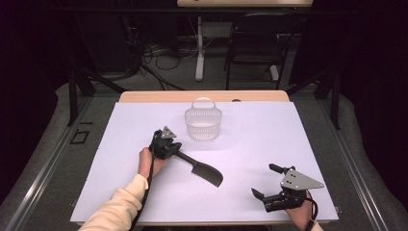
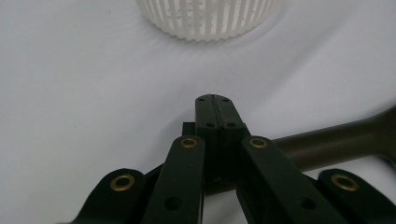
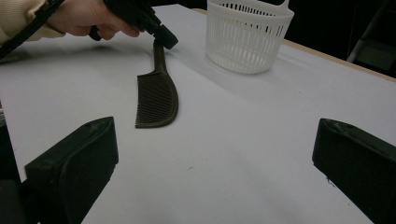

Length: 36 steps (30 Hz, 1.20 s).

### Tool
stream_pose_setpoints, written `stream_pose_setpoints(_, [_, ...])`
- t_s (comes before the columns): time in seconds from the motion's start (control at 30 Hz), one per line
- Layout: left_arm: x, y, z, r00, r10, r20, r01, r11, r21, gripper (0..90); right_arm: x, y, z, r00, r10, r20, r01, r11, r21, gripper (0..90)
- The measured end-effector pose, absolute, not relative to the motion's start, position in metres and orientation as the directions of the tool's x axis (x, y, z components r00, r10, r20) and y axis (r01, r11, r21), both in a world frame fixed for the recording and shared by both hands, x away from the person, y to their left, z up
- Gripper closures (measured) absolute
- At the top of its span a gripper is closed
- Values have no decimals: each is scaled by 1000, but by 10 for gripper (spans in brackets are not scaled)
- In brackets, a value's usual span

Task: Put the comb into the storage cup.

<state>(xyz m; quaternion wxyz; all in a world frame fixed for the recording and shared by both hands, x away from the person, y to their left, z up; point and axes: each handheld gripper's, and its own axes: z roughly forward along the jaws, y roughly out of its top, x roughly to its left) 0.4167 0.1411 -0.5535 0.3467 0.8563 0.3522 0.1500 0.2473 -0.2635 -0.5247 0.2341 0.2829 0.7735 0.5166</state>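
The dark comb [image 1: 204, 172] lying flat mid-table, near the white basket [image 1: 203, 123], looks light, stiff and kinda slippery, so the left gripper [image 1: 172, 147] clamped on its handle end seems right, right gripper [image 1: 264, 184] jaws wide apart.

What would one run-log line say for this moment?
left gripper: shut on comb handle | comb: teeth end on table | right gripper: open, holds nothing | basket: upright beyond comb

Open sheet all round; only the basket [image 1: 203, 123] (far middle) and comb [image 1: 204, 171] obstruct.
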Motion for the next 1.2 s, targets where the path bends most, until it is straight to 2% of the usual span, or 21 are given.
stream_pose_setpoints(1.2, [397, 149, -554, 725, 689, -6, 523, -545, 655, 900, 250, -261, -525, -735, 674, -68, 202, 314, 928, 1])
